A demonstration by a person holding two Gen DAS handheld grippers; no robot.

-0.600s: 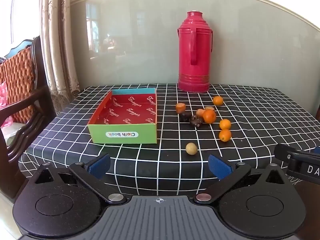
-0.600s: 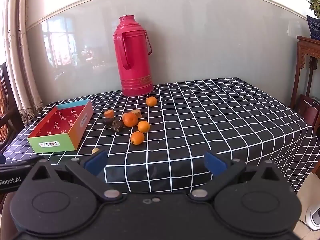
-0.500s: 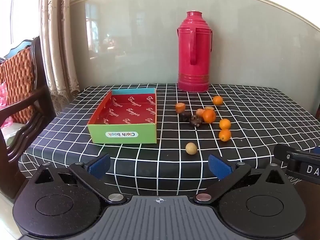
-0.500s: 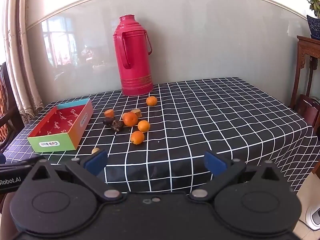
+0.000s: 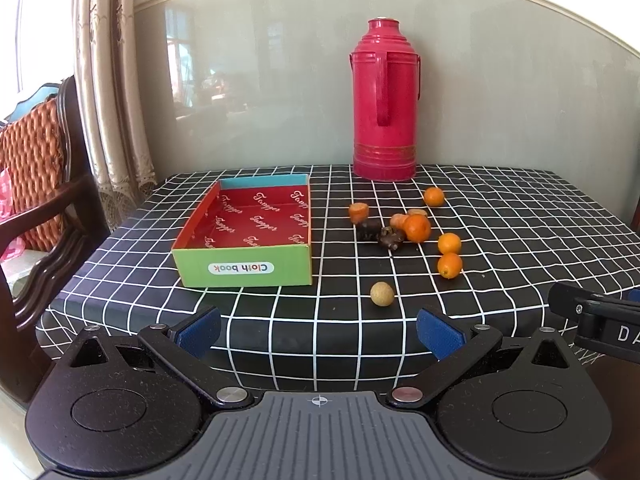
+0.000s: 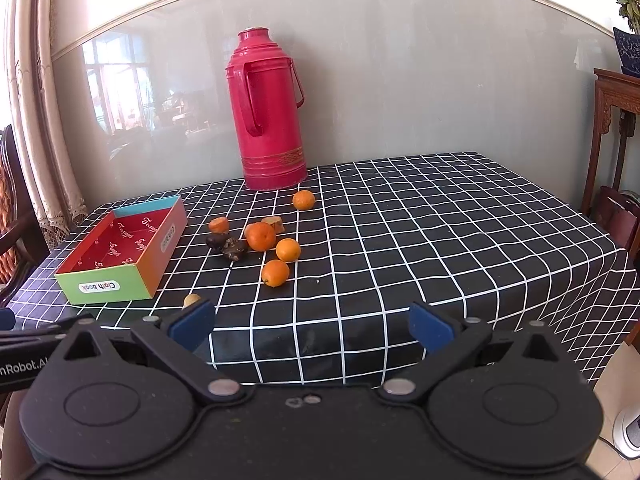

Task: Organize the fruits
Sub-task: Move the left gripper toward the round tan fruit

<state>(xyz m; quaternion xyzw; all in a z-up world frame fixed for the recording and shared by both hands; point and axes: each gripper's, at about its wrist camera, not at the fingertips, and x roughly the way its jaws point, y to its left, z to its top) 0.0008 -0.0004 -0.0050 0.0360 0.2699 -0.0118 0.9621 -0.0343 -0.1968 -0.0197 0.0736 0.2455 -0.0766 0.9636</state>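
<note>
An open, empty cardboard box (image 5: 256,224) with a red inside and a green front stands on the left of the checked tablecloth; it also shows in the right wrist view (image 6: 120,252). Several small oranges (image 5: 416,227) (image 6: 261,236), dark dried fruits (image 5: 390,237) (image 6: 234,248) and a pale round fruit (image 5: 382,293) (image 6: 191,300) lie loose to its right. My left gripper (image 5: 318,330) is open and empty before the table's front edge. My right gripper (image 6: 312,326) is open and empty, also short of the front edge.
A tall red thermos (image 5: 384,106) (image 6: 268,110) stands at the back against the wall. A wooden chair with an orange cushion (image 5: 36,176) stands left of the table. A wooden side stand (image 6: 616,128) stands to the right.
</note>
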